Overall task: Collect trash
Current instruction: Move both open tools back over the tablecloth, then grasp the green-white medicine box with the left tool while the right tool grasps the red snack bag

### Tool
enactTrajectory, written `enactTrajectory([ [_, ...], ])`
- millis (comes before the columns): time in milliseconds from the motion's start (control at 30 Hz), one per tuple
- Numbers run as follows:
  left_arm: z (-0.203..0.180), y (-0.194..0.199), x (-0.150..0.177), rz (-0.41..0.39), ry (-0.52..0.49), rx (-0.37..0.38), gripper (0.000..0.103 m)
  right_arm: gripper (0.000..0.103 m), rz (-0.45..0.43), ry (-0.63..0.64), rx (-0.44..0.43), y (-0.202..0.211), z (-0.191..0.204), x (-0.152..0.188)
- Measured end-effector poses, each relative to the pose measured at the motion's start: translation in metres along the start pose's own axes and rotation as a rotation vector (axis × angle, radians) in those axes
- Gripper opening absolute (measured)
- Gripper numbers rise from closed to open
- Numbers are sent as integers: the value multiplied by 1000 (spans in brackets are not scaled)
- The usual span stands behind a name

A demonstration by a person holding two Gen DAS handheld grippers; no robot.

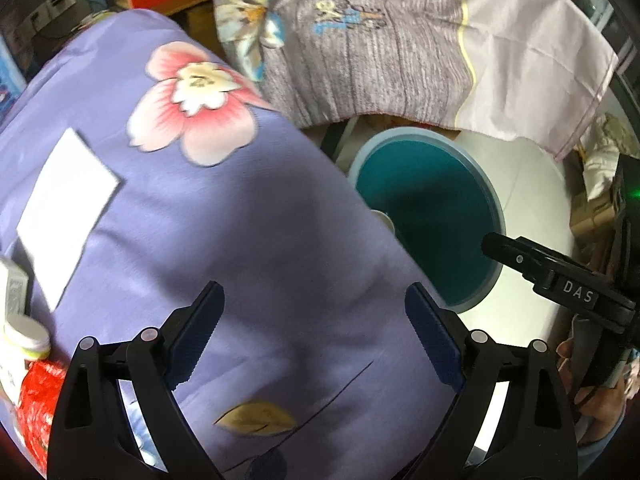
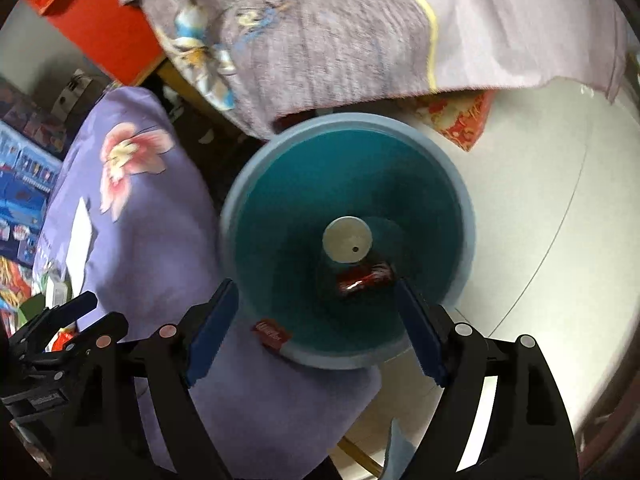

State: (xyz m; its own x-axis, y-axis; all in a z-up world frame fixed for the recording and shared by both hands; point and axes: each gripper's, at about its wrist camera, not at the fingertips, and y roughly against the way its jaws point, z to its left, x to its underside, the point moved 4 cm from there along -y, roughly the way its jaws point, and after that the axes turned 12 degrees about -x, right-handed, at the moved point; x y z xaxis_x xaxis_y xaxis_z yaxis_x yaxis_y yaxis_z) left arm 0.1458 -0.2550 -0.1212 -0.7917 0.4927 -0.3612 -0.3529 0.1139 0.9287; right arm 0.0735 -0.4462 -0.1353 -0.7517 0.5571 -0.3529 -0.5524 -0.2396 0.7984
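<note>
Bin: teal waste bin (image 2: 280, 216) on the floor right of the purple bed cover (image 1: 240, 240); stiff, light.
Paper: white sheet (image 1: 64, 216) far left on the cover; flimsy, I'd pinch an edge.
Wrapper: red wrapper (image 2: 362, 278) already in the bin beside a grey disc (image 2: 347, 239); crinkly, slippery.
Grippers: my right gripper (image 2: 316, 332) and left gripper (image 1: 316, 332) are both wide apart, empty.
Writing: "DAS" on the other tool.

"DAS" — right gripper (image 1: 520, 258) label
</note>
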Motion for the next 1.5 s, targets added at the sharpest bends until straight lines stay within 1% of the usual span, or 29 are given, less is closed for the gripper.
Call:
enactTrajectory([
  [167, 33, 19, 19, -29, 43, -15, 92, 77, 1, 77, -16, 6, 40, 8],
  [300, 71, 38, 35, -56, 88, -37, 92, 78, 9, 158, -29, 9, 84, 20],
  [400, 107, 52, 49, -75, 135, -59, 92, 80, 24, 206, -39, 6, 114, 29],
  [600, 176, 76, 81, -105, 215, -108, 92, 80, 78, 332, -69, -5, 191, 56],
  [700, 217, 86, 100, -121, 250, -155, 92, 80, 113, 410, -79, -15, 234, 70],
  [733, 234, 89, 108, -124, 268, -176, 92, 80, 120, 426, -84, -17, 245, 73],
  [900, 302, 91, 142, -110, 349, -218, 92, 80, 175, 518, -102, -37, 307, 92],
  [1000, 326, 84, 156, -92, 365, -221, 92, 80, 206, 563, -108, -48, 337, 101],
  [1100, 338, 77, 161, -82, 339, -211, 92, 80, 220, 581, -108, -58, 356, 107],
  [1200, 336, 68, 152, -83, 277, -197, 92, 80, 248, 564, -104, -70, 361, 113],
  [1267, 333, 61, 144, -83, 231, -186, 92, 80, 270, 532, -93, -78, 358, 113],
  [1500, 319, 37, 111, -89, 75, -160, 92, 80, 260, 447, -27, -89, 335, 95],
])
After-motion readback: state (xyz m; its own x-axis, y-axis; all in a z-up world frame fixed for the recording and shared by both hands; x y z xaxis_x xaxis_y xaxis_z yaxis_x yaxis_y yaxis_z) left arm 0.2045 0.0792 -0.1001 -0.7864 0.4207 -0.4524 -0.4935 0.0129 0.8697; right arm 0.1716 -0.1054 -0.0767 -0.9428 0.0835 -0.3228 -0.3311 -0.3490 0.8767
